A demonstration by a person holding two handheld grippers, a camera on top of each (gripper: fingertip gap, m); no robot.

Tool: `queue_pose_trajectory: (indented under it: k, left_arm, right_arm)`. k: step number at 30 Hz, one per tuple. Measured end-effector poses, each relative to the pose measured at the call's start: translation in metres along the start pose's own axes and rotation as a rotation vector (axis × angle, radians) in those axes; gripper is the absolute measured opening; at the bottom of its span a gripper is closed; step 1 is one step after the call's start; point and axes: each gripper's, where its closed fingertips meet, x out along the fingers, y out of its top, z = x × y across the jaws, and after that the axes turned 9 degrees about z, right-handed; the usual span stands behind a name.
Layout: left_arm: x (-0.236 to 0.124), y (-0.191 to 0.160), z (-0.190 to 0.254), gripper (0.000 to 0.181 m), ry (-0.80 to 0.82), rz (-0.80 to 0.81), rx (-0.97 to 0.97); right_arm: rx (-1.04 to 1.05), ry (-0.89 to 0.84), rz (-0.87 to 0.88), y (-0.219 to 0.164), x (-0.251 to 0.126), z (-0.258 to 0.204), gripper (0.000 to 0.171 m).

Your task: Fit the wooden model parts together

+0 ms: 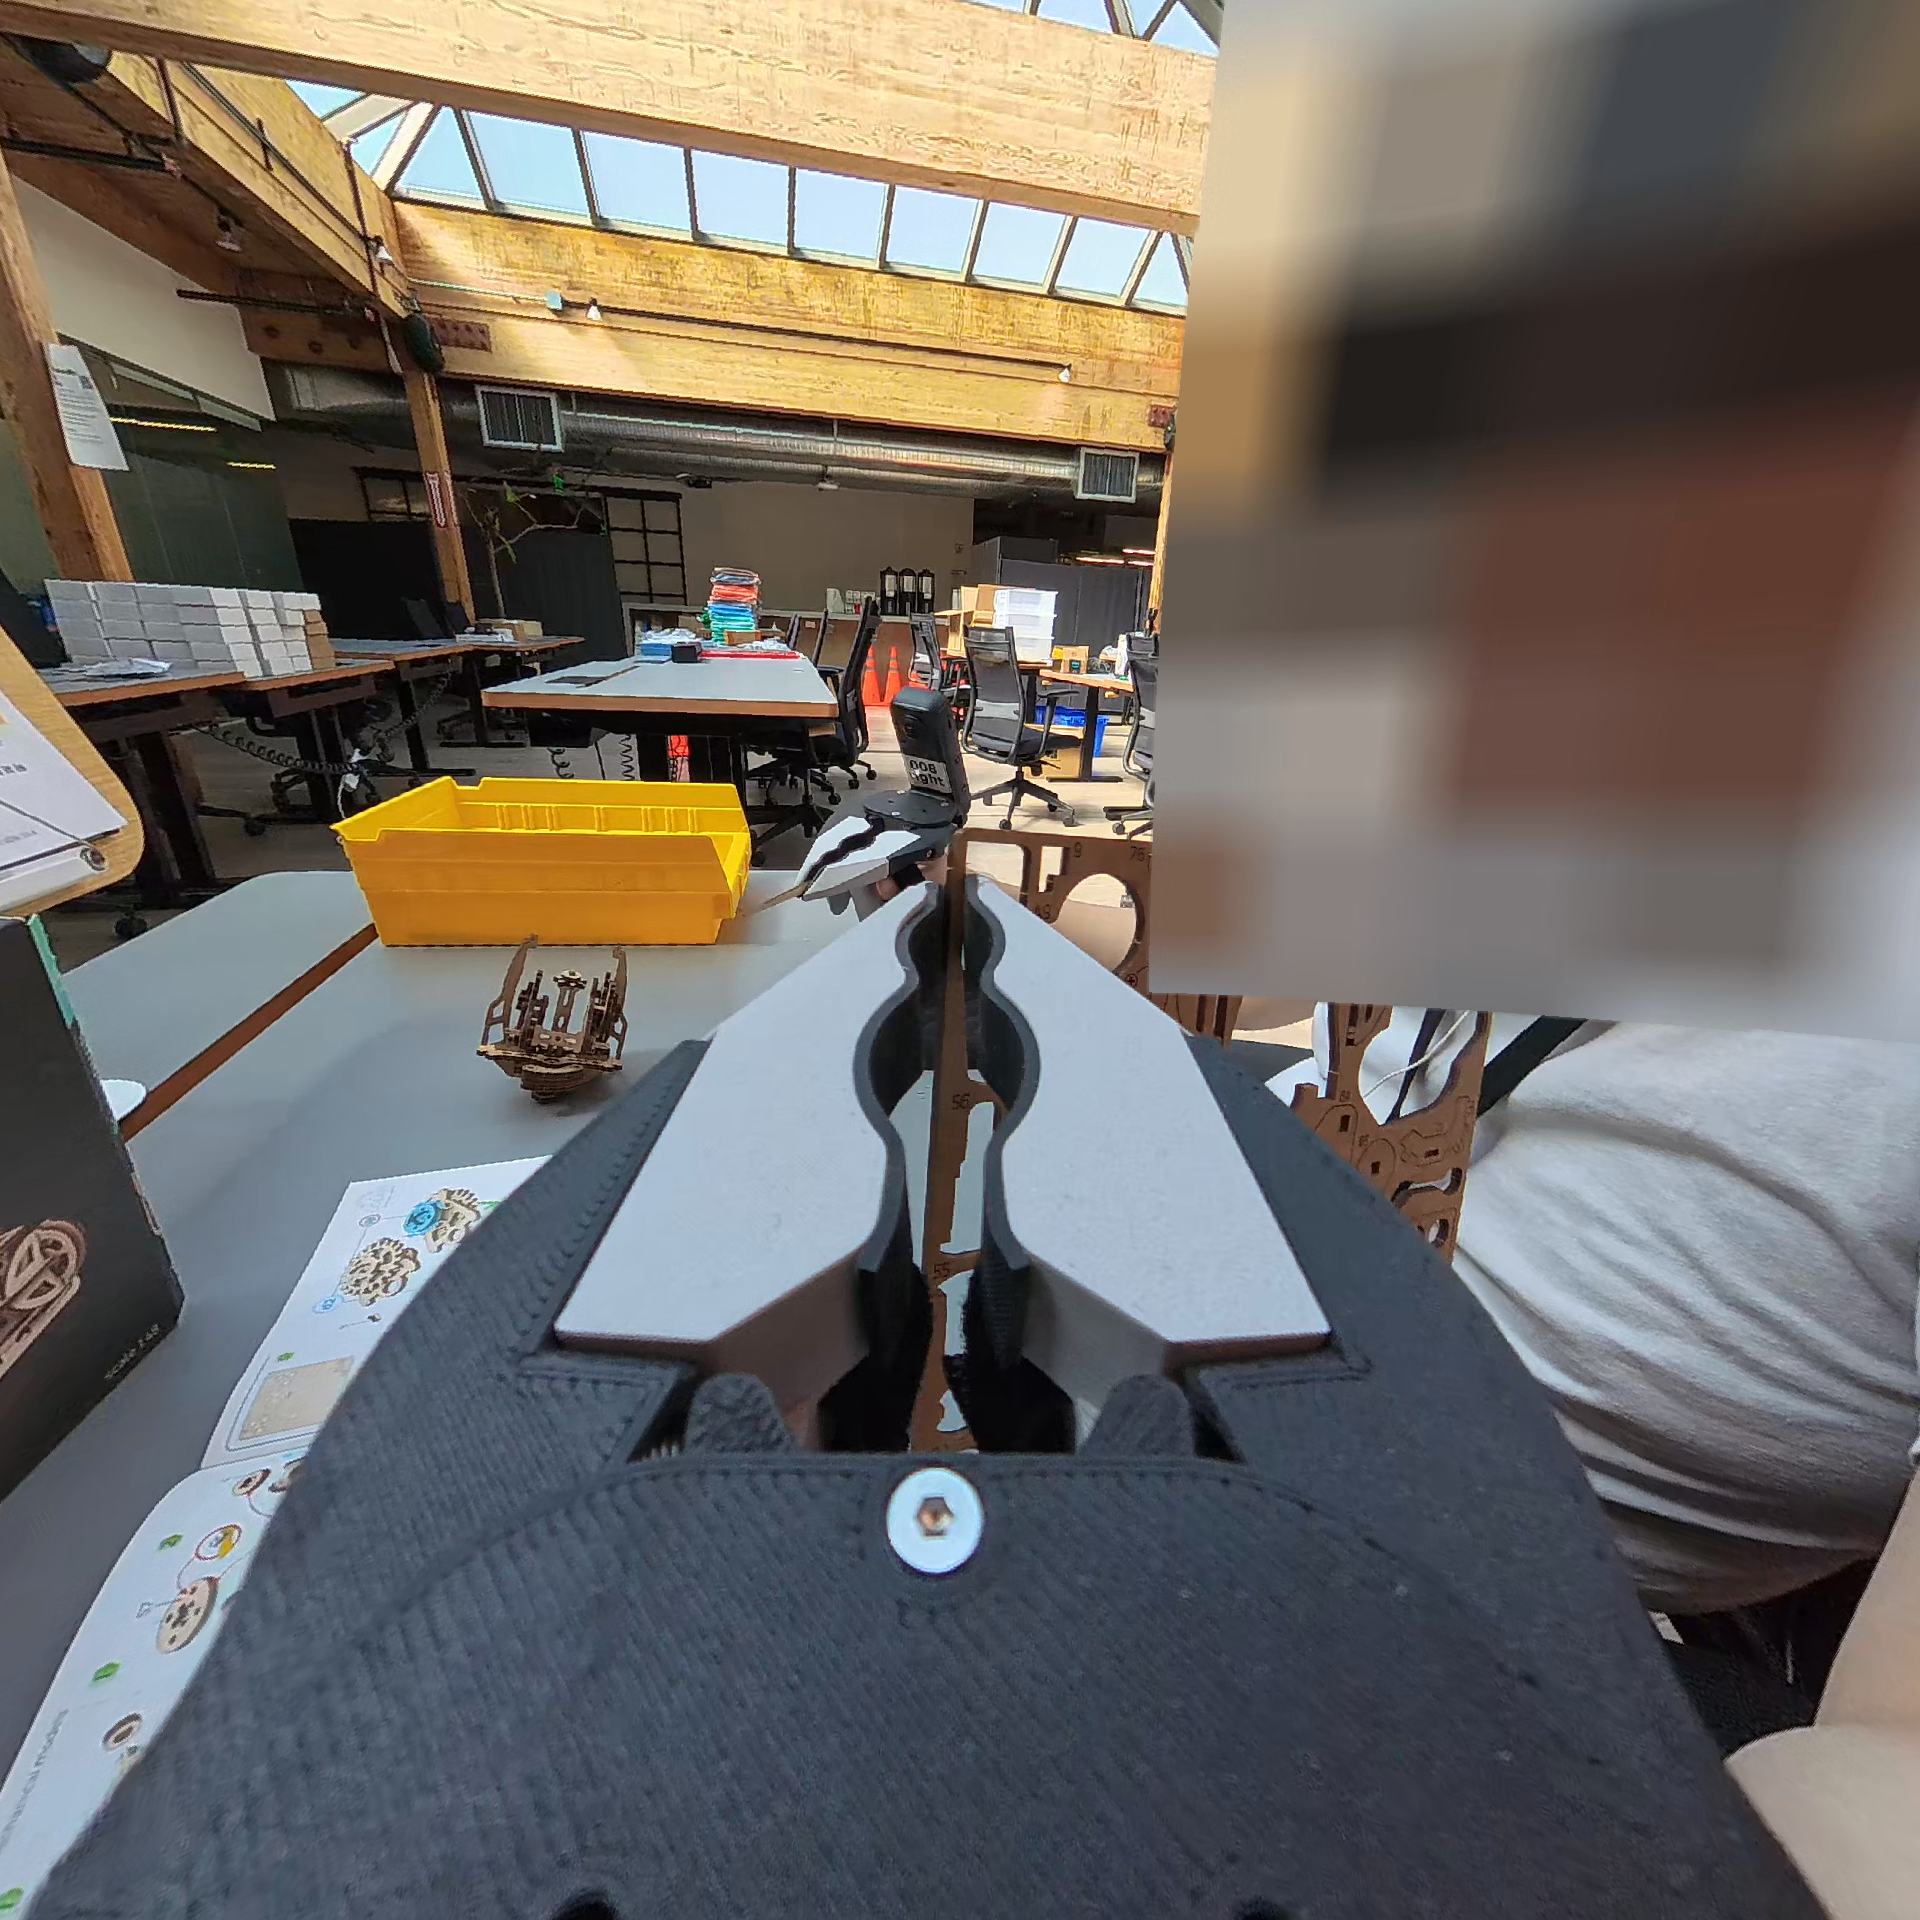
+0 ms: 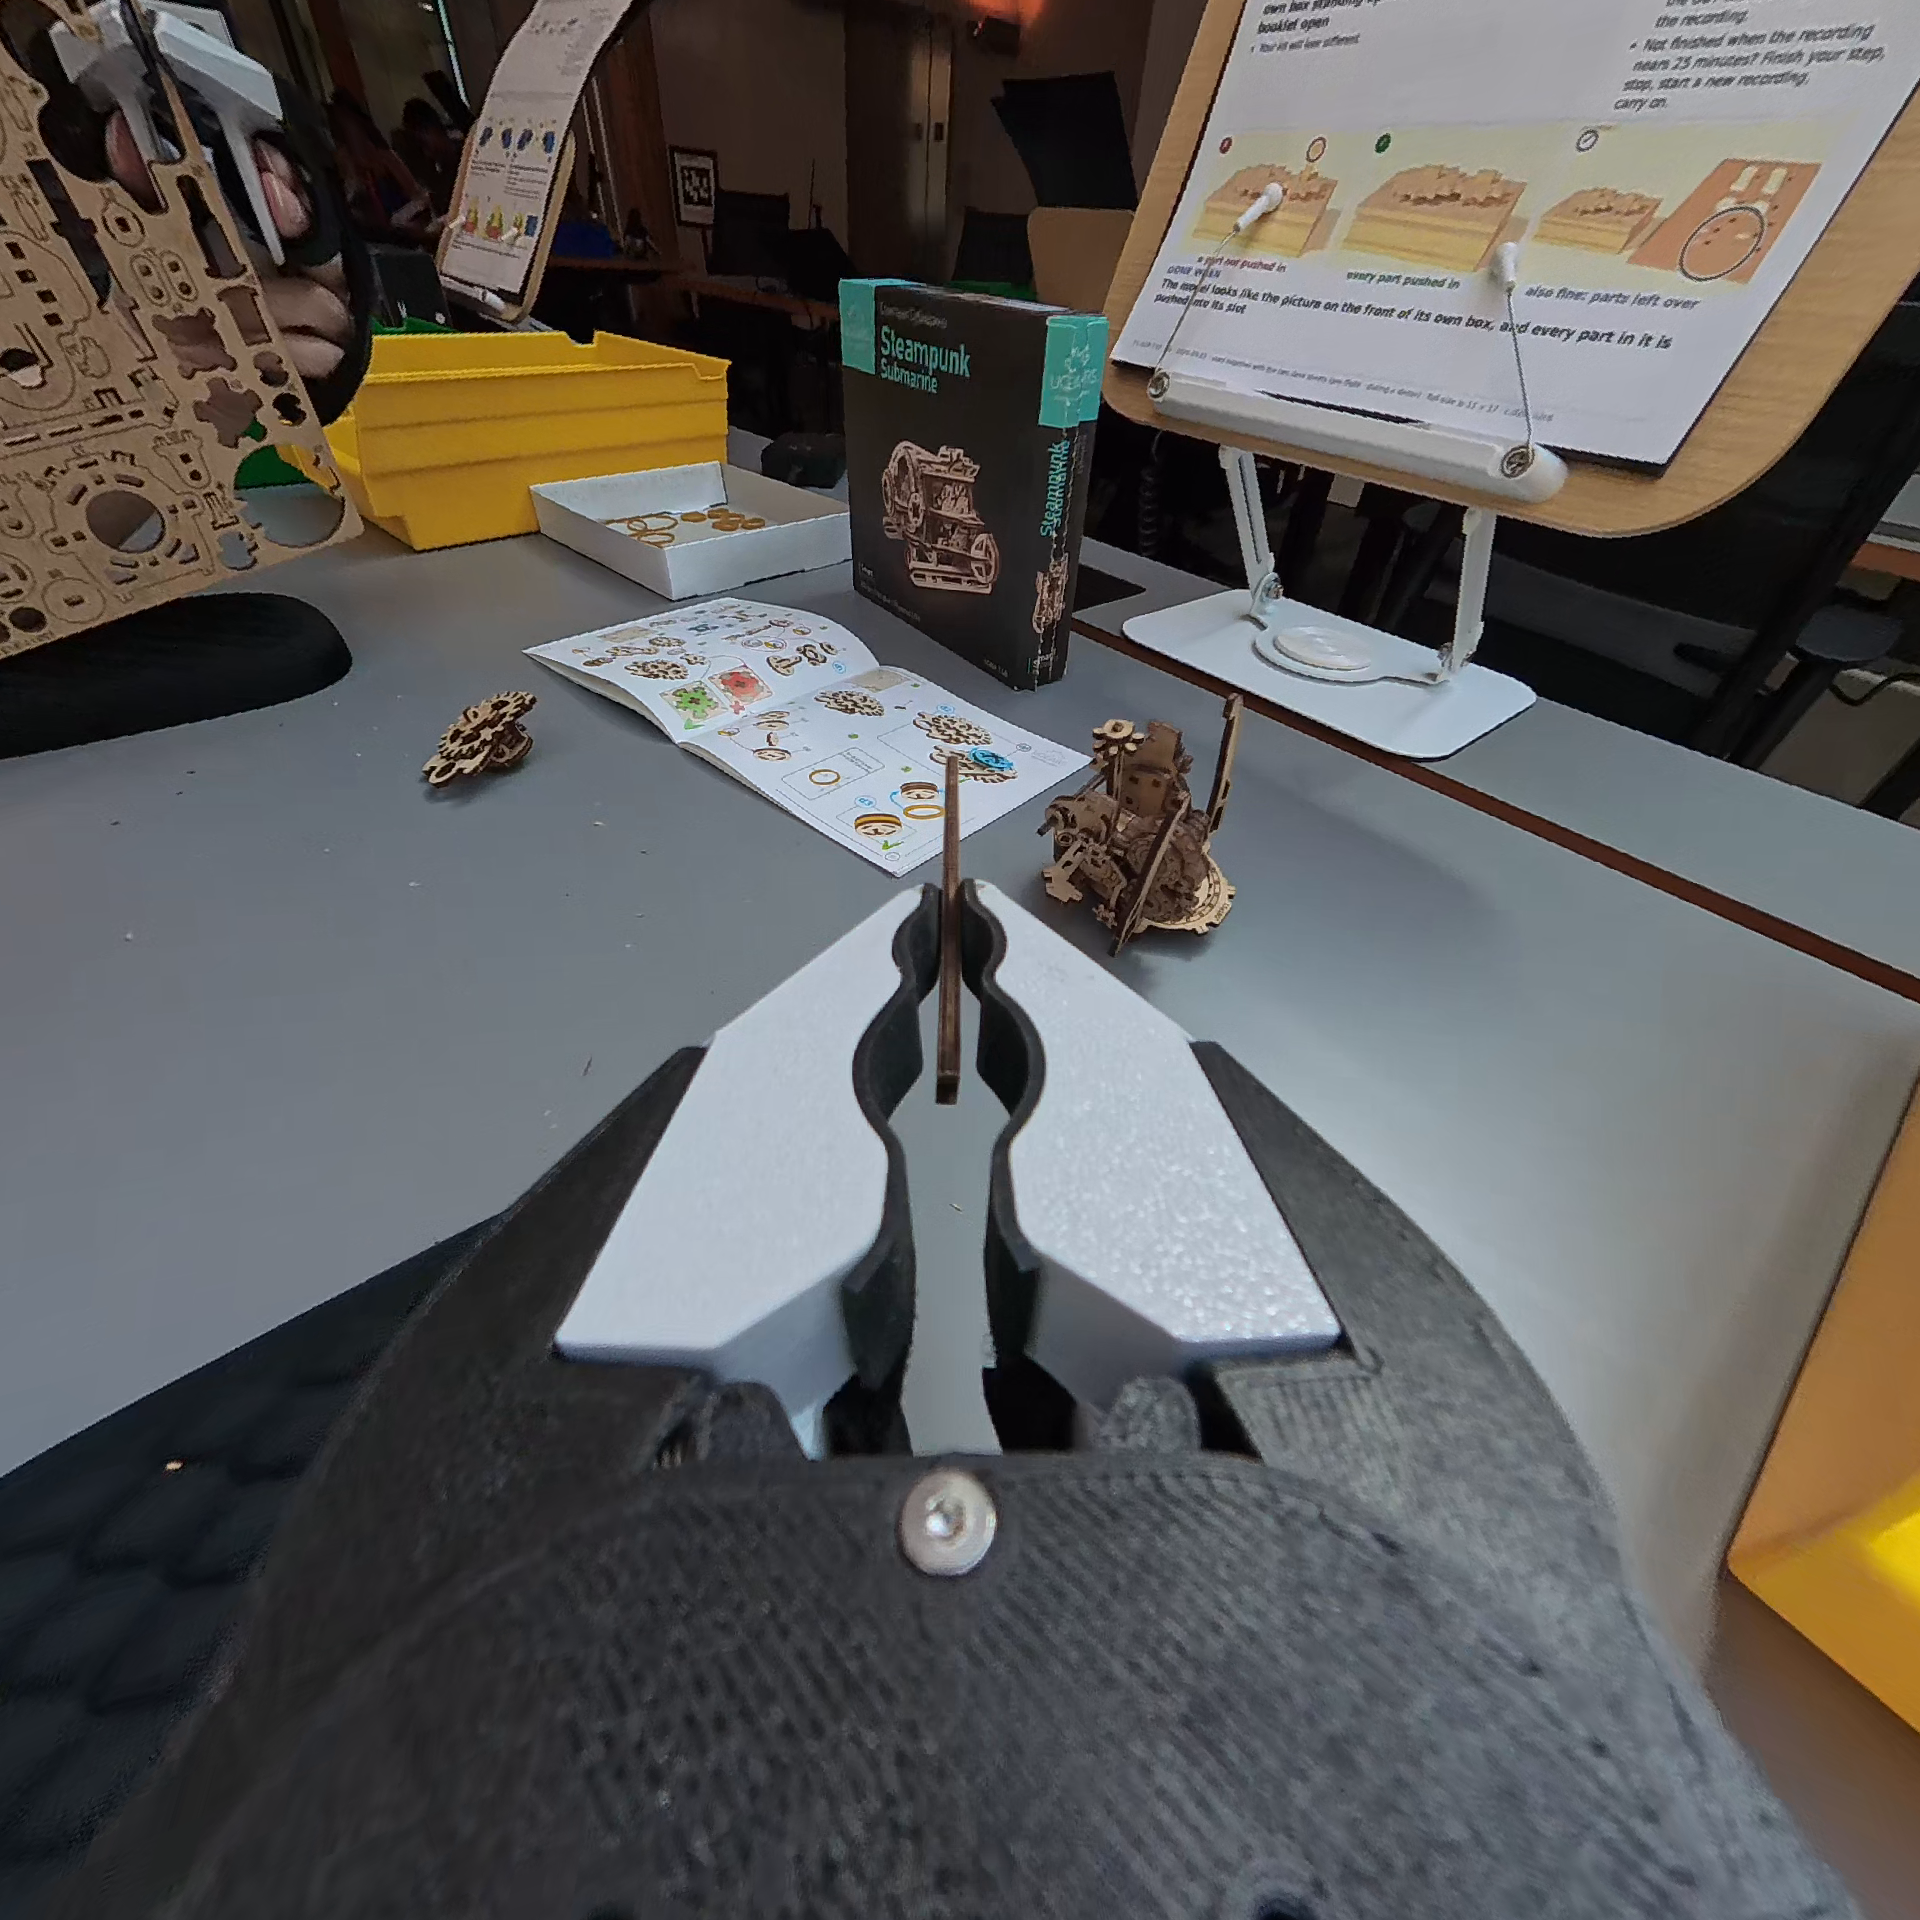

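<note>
Just right of the right hand-held gripper, clamped on an edge-on wooden part: half-built model; left hand-held gripper grips parts sheet.

The wooden parts sheet, a thin laser-cut panel with many empty cut-outs, was held upright above the table at far left. A narrow wooden strip stood edge-on, clamped at near centre. The part-built wooden model rested tilted on the grey table, right of centre. A small gear cluster lay left, well apart.
</note>
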Motion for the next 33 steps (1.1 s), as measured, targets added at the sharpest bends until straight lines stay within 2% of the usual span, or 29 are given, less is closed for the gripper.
queue_pose_trajectory:
  k: [12,18,33]
  left_arm:
    - [0.002,-0.006,-0.003,0.0,0.004,-0.019,-0.012]
    - [0.004,-0.008,-0.002,0.0,-0.014,-0.027,-0.018]
    - [0.005,-0.01,-0.003,0.0,-0.013,-0.048,-0.013]
  right_arm:
    - [-0.112,-0.028,-0.002,0.0,-0.021,0.004,0.002]
    - [-0.04,-0.044,0.075,0.006,-0.035,0.012,0.002]
    - [-0.067,-0.029,0.033,-0.002,-0.028,0.006,0.002]
